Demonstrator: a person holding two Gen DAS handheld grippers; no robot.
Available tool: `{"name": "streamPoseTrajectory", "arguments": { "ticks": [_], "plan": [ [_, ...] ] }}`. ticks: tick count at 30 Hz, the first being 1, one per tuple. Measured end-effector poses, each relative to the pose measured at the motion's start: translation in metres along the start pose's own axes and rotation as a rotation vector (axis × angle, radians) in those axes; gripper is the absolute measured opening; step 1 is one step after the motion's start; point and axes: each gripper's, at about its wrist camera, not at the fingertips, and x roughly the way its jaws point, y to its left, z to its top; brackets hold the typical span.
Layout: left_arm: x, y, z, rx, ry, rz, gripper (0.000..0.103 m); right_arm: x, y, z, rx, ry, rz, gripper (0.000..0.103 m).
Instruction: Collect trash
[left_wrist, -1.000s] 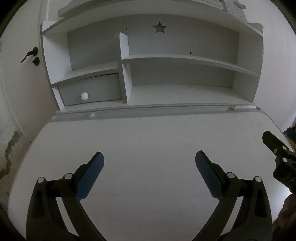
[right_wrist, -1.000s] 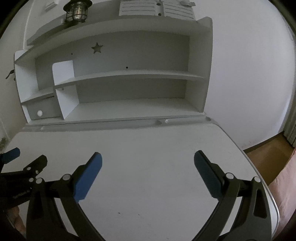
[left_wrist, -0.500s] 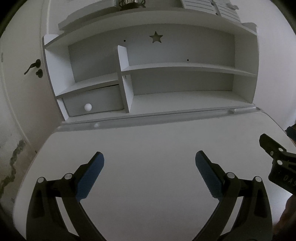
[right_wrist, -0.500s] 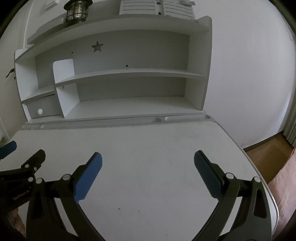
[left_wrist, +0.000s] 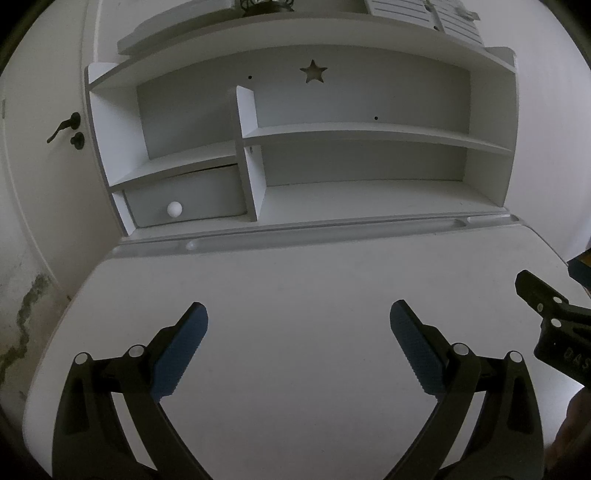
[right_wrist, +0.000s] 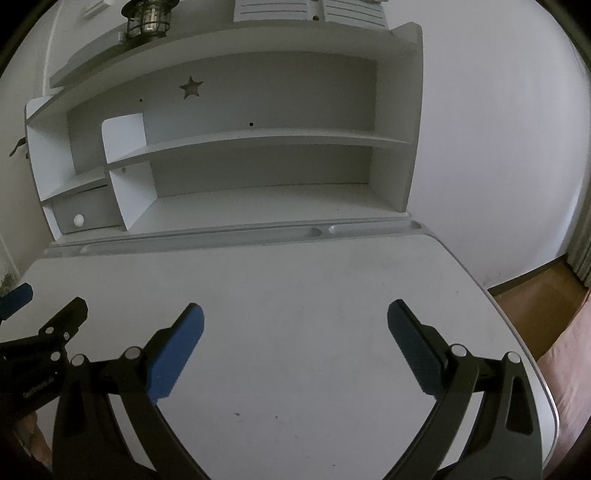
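Left wrist view: left gripper (left_wrist: 298, 321) with blue pads spread wide, nothing between them, hovering over white surface (left_wrist: 295, 280). No trash in sight anywhere on the surface or in the shelf unit (left_wrist: 303, 147); direction of the task's thing from this gripper, and its long axis, therefore impossible to tell. Right gripper (left_wrist: 546, 314) partly in frame at 3 o'clock, only one black finger showing. Drawer with white knob (left_wrist: 174, 209) at 11 o'clock, shut; star cut-out (left_wrist: 313, 71) at 12 o'clock in the back panel; shelves bare. Shallow pen groove (left_wrist: 332, 232) along the far edge of the surface. Door handle (left_wrist: 64, 127) at 10 o'clock on a white door; stained wall at 9 o'clock. Right wrist view: right gripper (right_wrist: 295, 321), pads likewise well apart and holding nothing, over the same surface (right_wrist: 295, 280). Left gripper (right_wrist: 44, 332) at 9 o'clock, partly cut off by the frame. A few small dark specks (right_wrist: 237, 414) on the surface near 6 o'clock, too small to identify, probably marks and not trash. Caged lantern (right_wrist: 147, 18) on the top shelf at 11 o'clock. Wooden floor (right_wrist: 532, 306) at 3 o'clock, beyond the surface's right edge. Neither arm judged nearer to any target; likely next step a search beyond the present field of view.
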Motion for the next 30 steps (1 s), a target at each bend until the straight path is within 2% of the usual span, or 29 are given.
{"name": "streamPoseTrajectory", "arguments": {
  "ticks": [2,5,8,16,30],
  "plan": [
    [0.000,0.001,0.000,-0.003,-0.001,0.006,0.096,0.000,0.001,0.000,-0.002,0.002,-0.003,0.096],
    [0.002,0.004,0.000,-0.031,0.005,0.080,0.096,0.002,0.004,0.000,-0.014,0.012,-0.006,0.096],
    [0.000,0.007,0.001,-0.036,-0.005,0.059,0.096,0.003,0.007,0.001,-0.027,0.015,-0.012,0.096],
    [-0.010,0.002,0.004,0.020,-0.022,0.071,0.096,0.005,0.007,0.002,-0.023,0.020,-0.022,0.096],
    [-0.007,-0.010,-0.003,0.086,0.011,0.034,0.096,0.007,0.006,0.001,-0.017,0.033,-0.029,0.096]
  ]
}}
